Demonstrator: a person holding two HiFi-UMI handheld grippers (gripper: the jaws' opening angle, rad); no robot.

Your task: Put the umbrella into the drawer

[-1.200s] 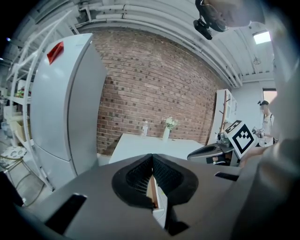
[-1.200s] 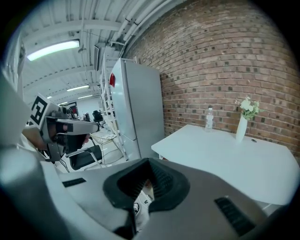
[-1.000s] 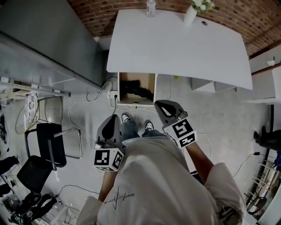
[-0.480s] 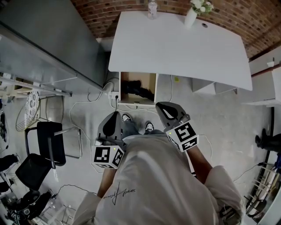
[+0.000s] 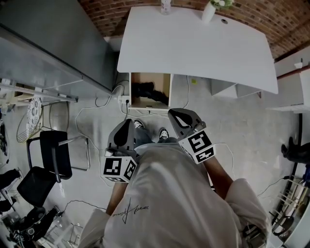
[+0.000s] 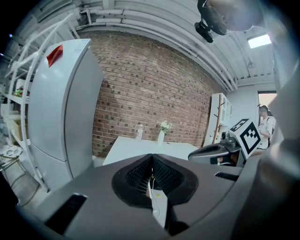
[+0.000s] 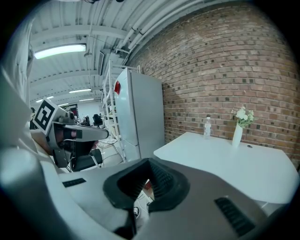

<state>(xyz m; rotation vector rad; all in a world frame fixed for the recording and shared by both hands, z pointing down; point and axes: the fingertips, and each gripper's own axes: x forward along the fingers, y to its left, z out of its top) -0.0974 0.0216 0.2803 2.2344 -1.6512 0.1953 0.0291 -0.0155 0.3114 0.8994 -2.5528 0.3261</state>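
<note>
The white table (image 5: 193,48) carries a bottle (image 5: 165,6) and a vase (image 5: 208,13) of flowers near its far edge.

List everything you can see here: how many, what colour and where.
table: one, white, against the brick wall
bottle: one, clear, on the table's far edge
vase: one, white, with flowers, on the table's far edge
drawer: one, open, wood inside, under the table
umbrella: one dark thing in the drawer, probably this
fridge: one, grey, beside the table
chair: one, black, on the floor near the fridge
cables: several, white, on the floor
shoes: two, dark and white, in front of the drawer
left gripper: one, grey, shut, empty
right gripper: one, grey, shut, empty
</note>
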